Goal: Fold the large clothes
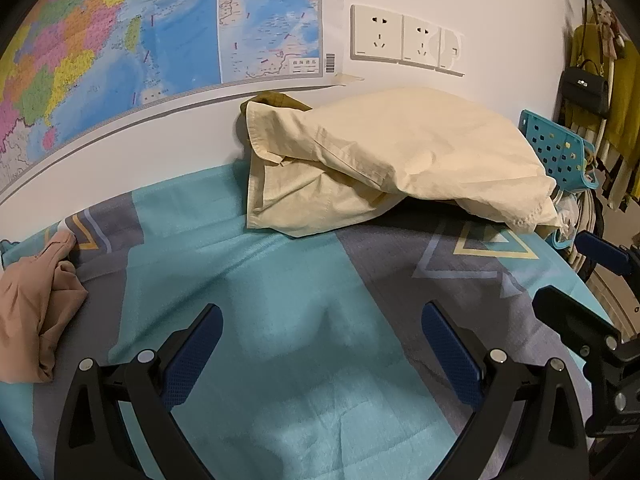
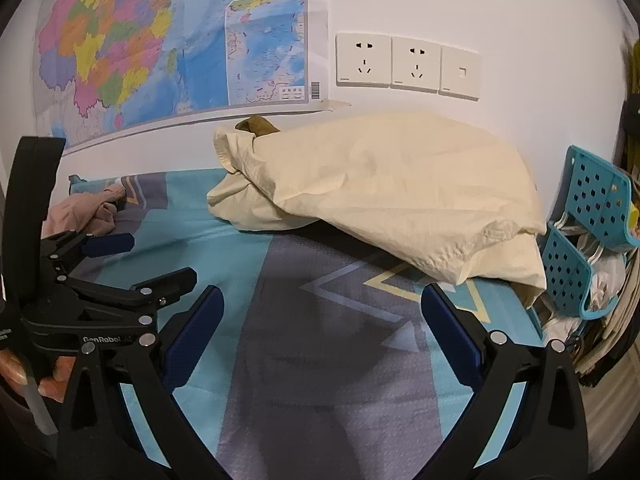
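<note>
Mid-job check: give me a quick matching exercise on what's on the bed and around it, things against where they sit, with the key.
Things:
1. cream garment
2. pink garment
3. blue perforated basket
4. wall sockets

Places:
A. crumpled at the bed's left side
B. at the bed's right edge
C. heaped against the wall, mid-bed
D. on the wall, right of the map

Pairs: 1-C, 2-A, 3-B, 4-D

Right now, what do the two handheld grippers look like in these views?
Both the left gripper and right gripper match: black plastic frames with silver rivets, two fingers faced with dark blue textured pads. The left one carries white "GenRobot" lettering.
</note>
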